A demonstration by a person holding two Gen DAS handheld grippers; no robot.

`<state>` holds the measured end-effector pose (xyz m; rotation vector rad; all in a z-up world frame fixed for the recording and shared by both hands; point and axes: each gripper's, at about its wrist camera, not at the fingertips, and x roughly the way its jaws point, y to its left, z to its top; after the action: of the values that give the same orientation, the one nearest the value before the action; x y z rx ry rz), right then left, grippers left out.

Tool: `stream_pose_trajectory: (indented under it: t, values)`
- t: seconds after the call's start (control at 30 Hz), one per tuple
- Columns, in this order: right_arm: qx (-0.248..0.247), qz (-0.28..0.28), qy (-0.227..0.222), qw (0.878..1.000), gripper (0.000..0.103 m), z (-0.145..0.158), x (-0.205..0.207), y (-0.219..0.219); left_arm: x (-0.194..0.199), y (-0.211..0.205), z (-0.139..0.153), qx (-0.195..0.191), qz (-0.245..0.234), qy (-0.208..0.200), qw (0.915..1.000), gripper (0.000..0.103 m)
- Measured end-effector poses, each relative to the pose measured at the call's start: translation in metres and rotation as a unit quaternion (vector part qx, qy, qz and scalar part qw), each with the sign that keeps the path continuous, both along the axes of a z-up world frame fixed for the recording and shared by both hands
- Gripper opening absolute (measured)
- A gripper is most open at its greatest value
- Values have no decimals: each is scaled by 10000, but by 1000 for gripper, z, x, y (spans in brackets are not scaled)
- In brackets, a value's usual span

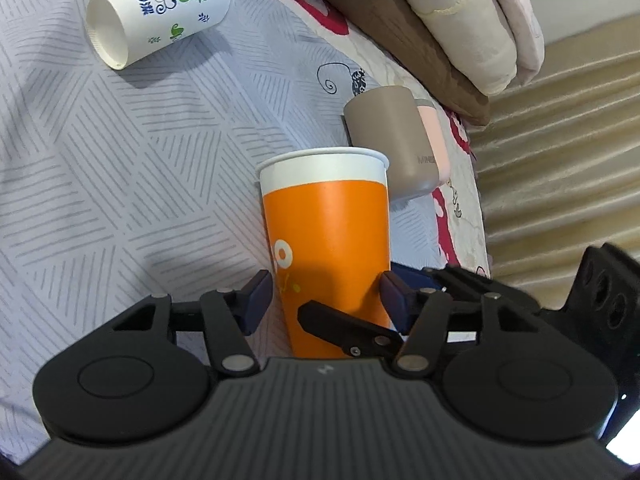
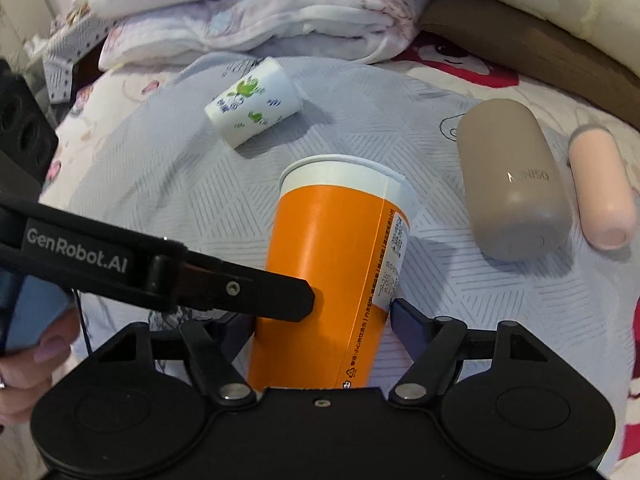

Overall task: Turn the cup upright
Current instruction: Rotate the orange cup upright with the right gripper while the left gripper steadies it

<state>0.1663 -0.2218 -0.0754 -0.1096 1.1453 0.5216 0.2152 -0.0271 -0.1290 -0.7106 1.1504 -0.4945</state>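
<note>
An orange paper cup with a white rim stands upright on the grey patterned cloth; it also shows in the right wrist view. My left gripper has its blue pads on both sides of the cup's lower body. My right gripper also has its pads against the cup's lower sides. A finger of the other gripper crosses in front of the cup in each view. A white paper cup with green leaves lies on its side further back, and shows in the right wrist view.
A taupe tumbler and a pink one lie on their sides to the right. Folded blankets are piled behind. The bed edge and beige floor are at the right.
</note>
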Motion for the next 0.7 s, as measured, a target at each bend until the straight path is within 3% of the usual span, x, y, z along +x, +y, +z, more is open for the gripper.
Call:
stream_pose_trajectory:
  t: [0.13, 0.3, 0.47, 0.6, 0.7]
  values:
    - [299, -269, 44, 9992, 78, -5, -1, -6, 8, -6, 0, 99, -172, -30, 9998, 64]
    - [579, -246, 41, 9980, 78, -9, -1, -8, 3, -12, 12, 586, -263, -421, 9970, 65]
    - [520, 128, -462, 9975, 79, -2, -8, 5, -9, -22, 40, 1306, -507, -1252, 9822, 65]
    - [154, 529, -1302, 9900, 79, 4, -20, 19, -14, -25, 50, 1595, -420, -1611, 9731, 65]
    - [42, 622, -1673, 9839, 79, 2, -23, 26, -14, -23, 53, 1723, -227, -1822, 9678, 64]
